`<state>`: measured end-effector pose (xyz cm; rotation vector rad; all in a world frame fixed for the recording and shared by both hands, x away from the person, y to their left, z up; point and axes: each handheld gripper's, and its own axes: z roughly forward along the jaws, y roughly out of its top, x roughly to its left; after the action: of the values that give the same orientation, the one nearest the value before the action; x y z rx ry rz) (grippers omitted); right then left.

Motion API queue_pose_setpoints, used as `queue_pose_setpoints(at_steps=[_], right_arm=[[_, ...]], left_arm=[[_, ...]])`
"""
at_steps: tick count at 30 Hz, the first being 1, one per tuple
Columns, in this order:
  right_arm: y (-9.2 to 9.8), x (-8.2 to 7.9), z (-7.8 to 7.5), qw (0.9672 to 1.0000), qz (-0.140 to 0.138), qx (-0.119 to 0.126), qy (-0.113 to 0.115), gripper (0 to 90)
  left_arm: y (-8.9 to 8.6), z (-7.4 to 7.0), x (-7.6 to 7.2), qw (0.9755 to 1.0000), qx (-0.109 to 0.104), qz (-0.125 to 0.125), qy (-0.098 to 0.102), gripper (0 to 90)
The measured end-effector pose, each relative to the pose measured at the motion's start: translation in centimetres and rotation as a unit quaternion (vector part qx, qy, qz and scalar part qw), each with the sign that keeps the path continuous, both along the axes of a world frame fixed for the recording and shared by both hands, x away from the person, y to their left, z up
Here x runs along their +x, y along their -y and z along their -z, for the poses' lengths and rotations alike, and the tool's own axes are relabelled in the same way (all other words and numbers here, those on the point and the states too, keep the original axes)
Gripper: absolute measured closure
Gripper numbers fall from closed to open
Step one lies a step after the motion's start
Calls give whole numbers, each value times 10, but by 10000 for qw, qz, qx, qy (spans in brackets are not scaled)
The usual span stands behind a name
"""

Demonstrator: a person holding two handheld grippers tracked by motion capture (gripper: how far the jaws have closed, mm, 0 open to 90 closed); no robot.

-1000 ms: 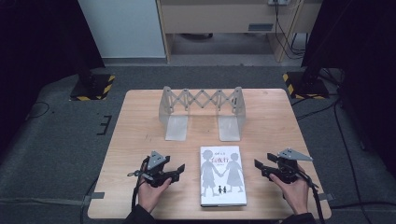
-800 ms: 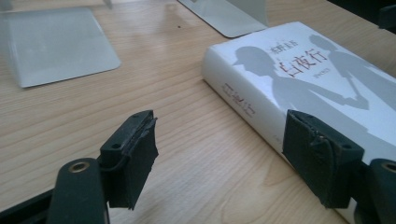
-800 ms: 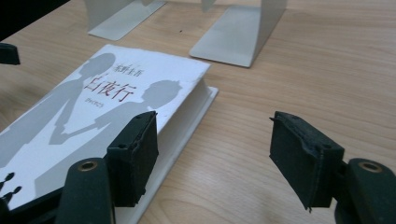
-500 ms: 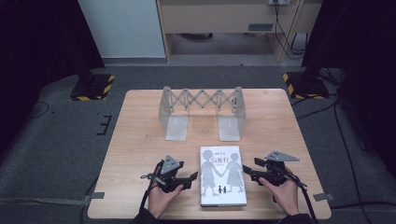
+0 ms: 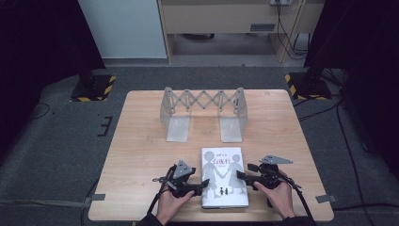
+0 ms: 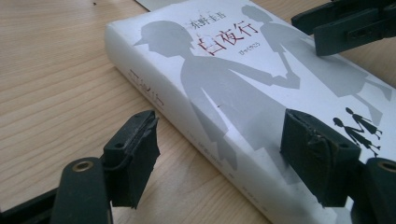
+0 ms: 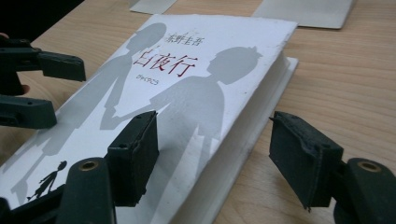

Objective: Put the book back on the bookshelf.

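A white book lay flat on the table, close to its near edge and a little right of the middle, cover up, with grey silhouettes of two figures holding hands and red characters on it. Its spine faced the table's left edge and its page block the right edge.

The left gripper sat at the book's left side, near the near-left corner of the cover. In the left gripper view its jaws stood apart, about half open, one pad over bare wood just beside the spine, the other over the cover; neither pressed on the book, and nothing was gripped.

The right gripper sat at the book's right side. In the right gripper view its jaws were also apart, somewhat wider, one pad above the cover and the other over the wood beside the page edge, with the book not clamped.

Toward the far edge stood a grey metal rack with a scissor-lattice back and two flat feet, well apart from the book.
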<state>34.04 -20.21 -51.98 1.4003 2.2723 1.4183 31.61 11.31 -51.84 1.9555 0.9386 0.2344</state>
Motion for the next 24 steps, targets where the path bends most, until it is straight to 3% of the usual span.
queue_pose_setpoints(at_steps=[9, 15, 24], right_arm=[[-10, 1, 4, 9999, -112, 121, -15, 331], [-14, 1, 1, 9998, -176, 32, 40, 335], [-16, -1, -17, 9981, -141, 370, 476, 334]], left_arm=[[7, 4, 2, 9997, -155, 162, -37, 238], [6, 5, 2, 9996, -224, 153, -64, 230], [1, 5, 3, 9991, -403, 136, -66, 198]])
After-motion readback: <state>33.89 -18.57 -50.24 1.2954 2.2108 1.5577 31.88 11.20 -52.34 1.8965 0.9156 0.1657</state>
